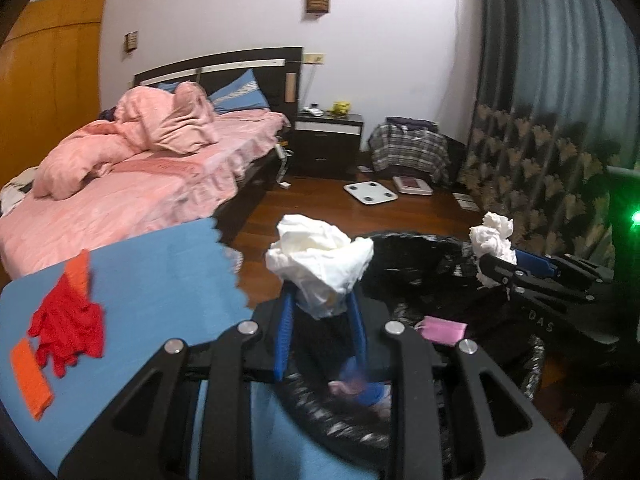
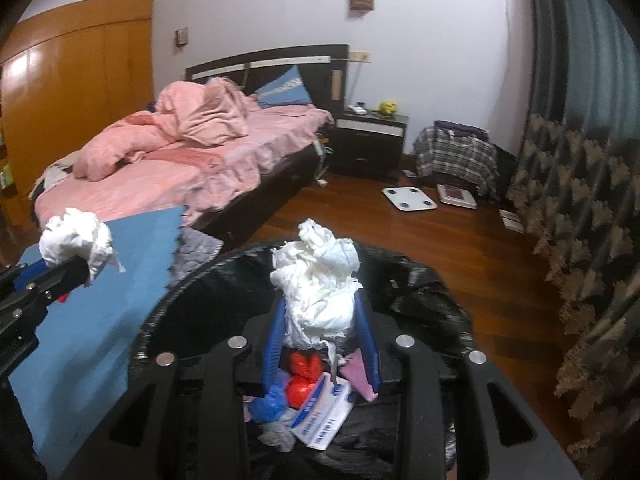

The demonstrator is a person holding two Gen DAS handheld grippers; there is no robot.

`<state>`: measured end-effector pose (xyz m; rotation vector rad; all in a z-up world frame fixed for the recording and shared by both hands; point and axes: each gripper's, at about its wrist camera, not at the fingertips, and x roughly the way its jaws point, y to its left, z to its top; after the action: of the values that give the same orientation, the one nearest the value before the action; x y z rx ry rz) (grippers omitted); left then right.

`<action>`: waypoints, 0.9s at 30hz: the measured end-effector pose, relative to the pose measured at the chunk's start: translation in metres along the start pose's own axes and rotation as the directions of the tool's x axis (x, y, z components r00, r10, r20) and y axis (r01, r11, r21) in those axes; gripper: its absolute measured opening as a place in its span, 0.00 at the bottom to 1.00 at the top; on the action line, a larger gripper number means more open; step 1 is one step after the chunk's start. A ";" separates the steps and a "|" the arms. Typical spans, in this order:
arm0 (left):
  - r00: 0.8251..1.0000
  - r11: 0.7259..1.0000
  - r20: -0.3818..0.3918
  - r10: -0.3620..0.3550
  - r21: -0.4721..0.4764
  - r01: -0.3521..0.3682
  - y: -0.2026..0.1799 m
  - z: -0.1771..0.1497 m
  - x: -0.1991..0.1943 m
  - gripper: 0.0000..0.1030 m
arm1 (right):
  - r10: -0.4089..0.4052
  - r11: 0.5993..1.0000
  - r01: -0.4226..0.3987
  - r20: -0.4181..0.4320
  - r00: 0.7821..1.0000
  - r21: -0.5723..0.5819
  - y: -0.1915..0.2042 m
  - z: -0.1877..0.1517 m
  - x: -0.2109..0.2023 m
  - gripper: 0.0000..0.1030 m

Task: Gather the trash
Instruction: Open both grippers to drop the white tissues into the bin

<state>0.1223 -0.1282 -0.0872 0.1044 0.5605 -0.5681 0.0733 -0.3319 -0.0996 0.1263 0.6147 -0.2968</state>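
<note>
My left gripper [image 1: 320,304] is shut on a crumpled white tissue wad [image 1: 320,264] and holds it over the near rim of the black-lined trash bin [image 1: 420,248]. My right gripper [image 2: 322,316] is shut on another white tissue wad [image 2: 318,284] above the bin's opening [image 2: 432,292]. The bin holds a red wrapper [image 2: 304,376], a white and blue packet [image 2: 324,412] and a pink scrap [image 2: 358,372]. Each gripper shows in the other view: the right one [image 1: 496,264] at right, the left one [image 2: 76,260] at left.
A blue mat [image 1: 160,276] lies left of the bin with red cloth [image 1: 68,328] and orange strips on it. A bed with pink bedding [image 2: 160,176] stands behind. A white scale [image 2: 408,198], a nightstand [image 2: 370,140] and a patterned curtain [image 2: 580,240] are around the wooden floor.
</note>
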 end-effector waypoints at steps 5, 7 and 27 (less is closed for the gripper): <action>0.999 0.999 -0.007 -0.045 0.029 0.045 -0.022 0.003 0.016 0.24 | -0.022 0.999 0.023 -0.005 1.000 0.022 -0.018 -0.001 0.006 0.34; 0.998 0.998 -0.011 -0.058 0.033 0.058 -0.027 0.004 0.021 0.24 | -0.031 0.999 0.031 -0.006 1.000 0.026 -0.024 0.000 0.011 0.35; 0.999 0.999 -0.036 0.011 -0.029 -0.012 0.013 -0.008 0.018 0.88 | -0.066 0.998 0.066 0.016 0.998 0.018 -0.020 0.003 0.013 0.94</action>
<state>0.1380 -0.1234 -0.1044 0.0901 0.6024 -0.5470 0.0787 -0.3544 -0.1054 0.1203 0.6003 -0.3671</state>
